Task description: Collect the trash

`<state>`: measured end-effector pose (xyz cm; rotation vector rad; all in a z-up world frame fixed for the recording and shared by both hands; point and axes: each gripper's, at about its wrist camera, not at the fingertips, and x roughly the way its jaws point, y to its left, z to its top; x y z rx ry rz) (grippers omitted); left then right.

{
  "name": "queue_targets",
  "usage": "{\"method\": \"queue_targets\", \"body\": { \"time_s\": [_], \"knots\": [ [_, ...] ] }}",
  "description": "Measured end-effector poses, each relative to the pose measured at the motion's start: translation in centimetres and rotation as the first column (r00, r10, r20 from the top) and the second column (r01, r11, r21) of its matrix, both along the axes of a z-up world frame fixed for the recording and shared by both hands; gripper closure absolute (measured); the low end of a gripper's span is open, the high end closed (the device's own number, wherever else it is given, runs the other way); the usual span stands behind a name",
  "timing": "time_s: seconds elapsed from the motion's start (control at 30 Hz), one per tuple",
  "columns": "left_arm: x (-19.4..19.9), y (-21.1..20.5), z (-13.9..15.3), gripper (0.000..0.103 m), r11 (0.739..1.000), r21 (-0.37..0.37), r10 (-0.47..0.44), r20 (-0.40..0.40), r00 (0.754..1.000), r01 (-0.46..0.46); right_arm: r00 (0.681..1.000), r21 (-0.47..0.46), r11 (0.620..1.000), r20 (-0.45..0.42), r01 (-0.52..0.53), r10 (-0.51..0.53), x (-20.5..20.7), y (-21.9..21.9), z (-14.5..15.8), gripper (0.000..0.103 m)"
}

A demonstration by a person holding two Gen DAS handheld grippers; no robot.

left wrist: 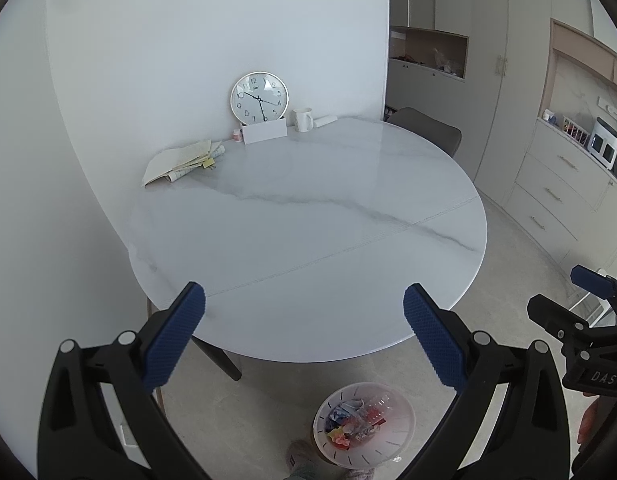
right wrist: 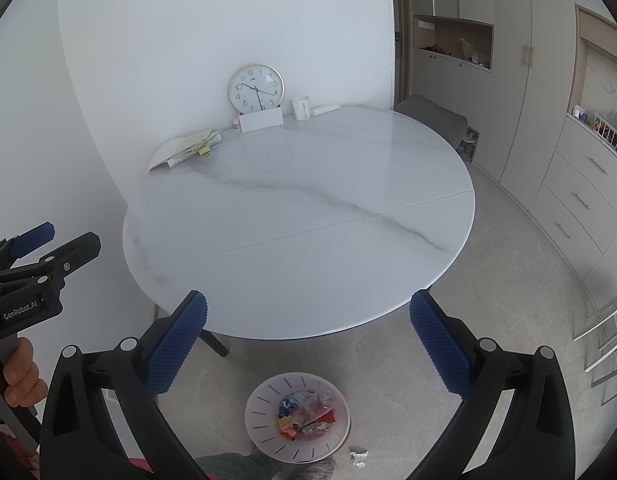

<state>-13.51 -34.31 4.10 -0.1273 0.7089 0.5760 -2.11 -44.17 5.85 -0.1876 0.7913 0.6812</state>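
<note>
Though most of the rubbish looks binned, here is where I could slip:

Trash: coloured wrappers and a clear plastic piece lie in the bin on the floor, below the near table edge; one pale crumpled scrap lies on the floor just beside the bin, outside it.

Scrap risk: I judge this the last piece left. It is small and light, so my tips may nudge it away or pinch only an edge and drop it short of the rim.

Bin risk: the bin looks light. If I clip its wall coming down for the scrap, it could tip and spill what is inside.

Right tongs: spread wide, nothing between the pads, held above the floor in front of the table.

Left tongs: also spread wide and empty, beside the right pair. Both reaching down together could knock into each other.

Foot: something like a slipper or sock shows at the bottom edge by the bin. I cannot tell exactly what, but a step could kick the scrap or bin.

Table: bare across the middle. Papers, a clock, a mug and a card sit at the far edge by the wall.

Mistake risk: the papers look untidy. Taking them as trash would be wrong if they are meant to be kept; I cannot tell which.
</note>
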Motion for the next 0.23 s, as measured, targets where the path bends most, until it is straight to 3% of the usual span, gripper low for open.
{"method": "queue_targets", "body": {
  "time_s": [0.23],
  "knots": [
    [0.49, 0.2, 0.07, 0.008, 1.0, -0.017, 0.009, -0.009, 1.0, -0.009, 1.0, -0.002, 1.0, -0.003, -0.004, 0.004, -0.07, -0.02, -0.08, 0.002]
  ]
}}
